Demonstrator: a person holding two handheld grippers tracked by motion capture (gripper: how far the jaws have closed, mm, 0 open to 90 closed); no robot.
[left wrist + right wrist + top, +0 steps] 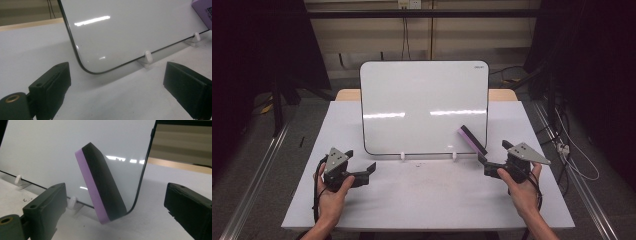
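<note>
Eraser point(102, 187) leans on the whiteboard's point(424, 107) lower right corner, both grippers' fingers apart and empty; right gripper point(493, 162) should back off without nudging it.

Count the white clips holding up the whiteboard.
2. Both sit under the bottom edge of the whiteboard: one clip left of centre, the other clip right of centre, near the leaning eraser. The eraser could be hiding more near the right corner.
</note>
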